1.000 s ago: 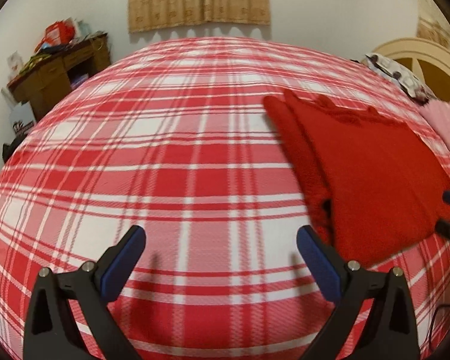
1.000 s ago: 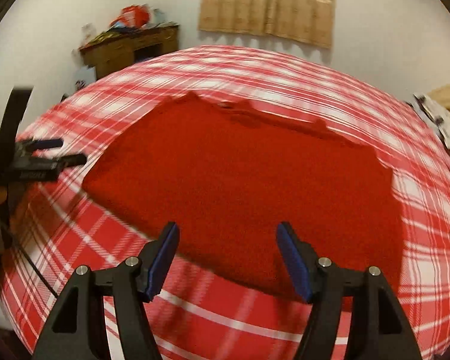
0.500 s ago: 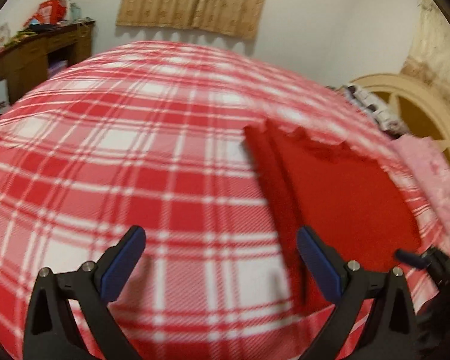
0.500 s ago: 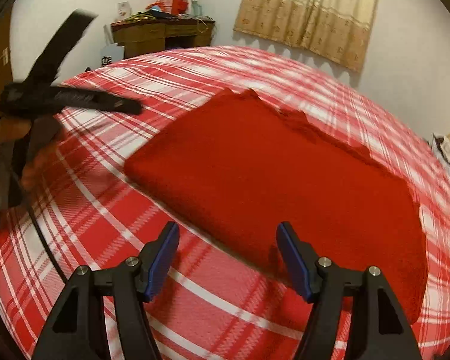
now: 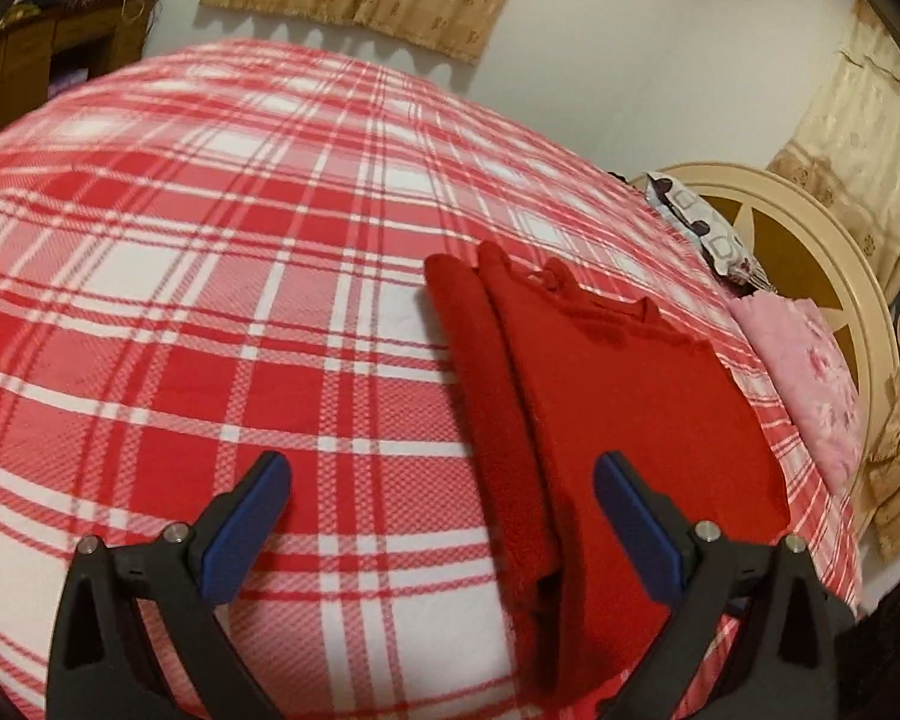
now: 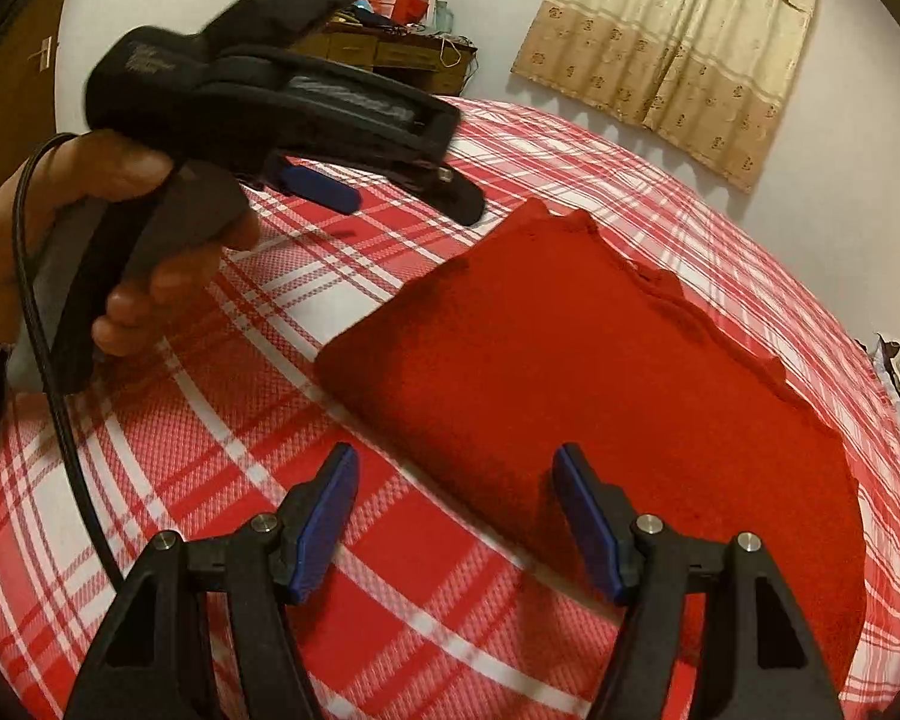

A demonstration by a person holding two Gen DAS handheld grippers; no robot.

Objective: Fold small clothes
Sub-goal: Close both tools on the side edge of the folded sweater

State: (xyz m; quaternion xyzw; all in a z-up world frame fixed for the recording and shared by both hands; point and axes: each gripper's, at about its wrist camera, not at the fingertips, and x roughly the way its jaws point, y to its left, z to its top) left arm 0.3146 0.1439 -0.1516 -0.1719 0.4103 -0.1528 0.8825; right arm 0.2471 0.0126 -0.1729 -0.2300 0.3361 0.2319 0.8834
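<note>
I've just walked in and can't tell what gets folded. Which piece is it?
Find the big bed under its red-and-white checked cover. Near the headboard end lies a plain red garment, flat and partly folded. Unlike the pink cloth beside it, it is solid red.

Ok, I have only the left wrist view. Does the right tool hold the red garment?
Observer: No, the right tool is open and empty, pointing at the near edge of the red garment.
Operator: Does my left tool touch cloth?
Observer: No, the left tool is in the air over the plaid sheet, beside the garment.
Operator: Any cable near?
Observer: A black cable hangs by the hand holding that tool.
</note>
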